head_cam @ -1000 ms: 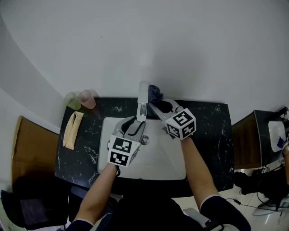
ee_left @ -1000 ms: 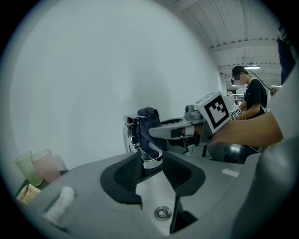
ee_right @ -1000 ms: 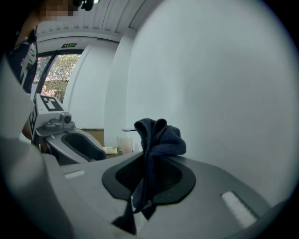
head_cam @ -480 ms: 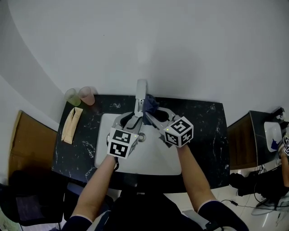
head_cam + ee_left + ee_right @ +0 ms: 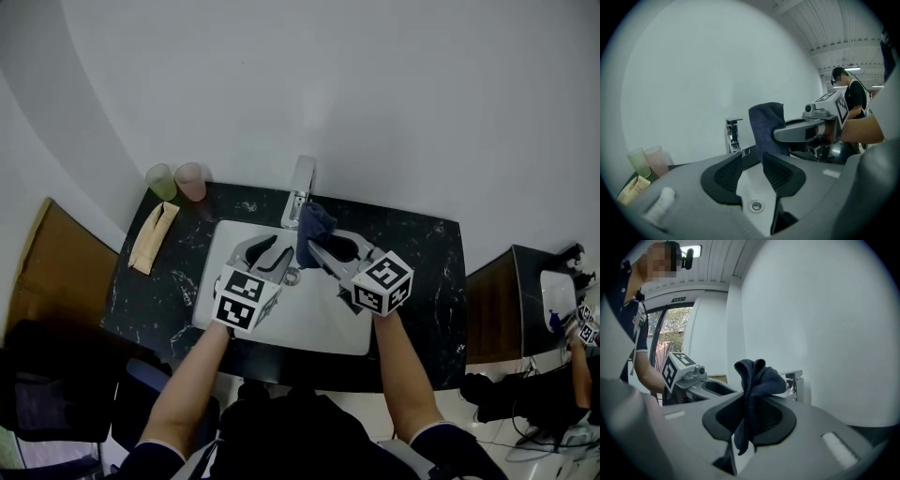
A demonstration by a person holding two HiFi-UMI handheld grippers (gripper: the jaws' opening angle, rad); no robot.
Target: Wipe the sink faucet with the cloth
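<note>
Pinching the dark cloth [image 5: 315, 223] in your right gripper's [image 5: 319, 246] jaws just beside the faucet [image 5: 301, 183], left gripper [image 5: 266, 251] jaws apart and empty, you seem to have most of the wiping left.

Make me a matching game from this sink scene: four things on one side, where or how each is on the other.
1 cloth
2 left gripper
3 faucet
4 pink cup

A at the counter's back left corner
B open, nothing between its jaws
C pinched in the right gripper
D behind the basin

Pairs: 1-C, 2-B, 3-D, 4-A
</note>
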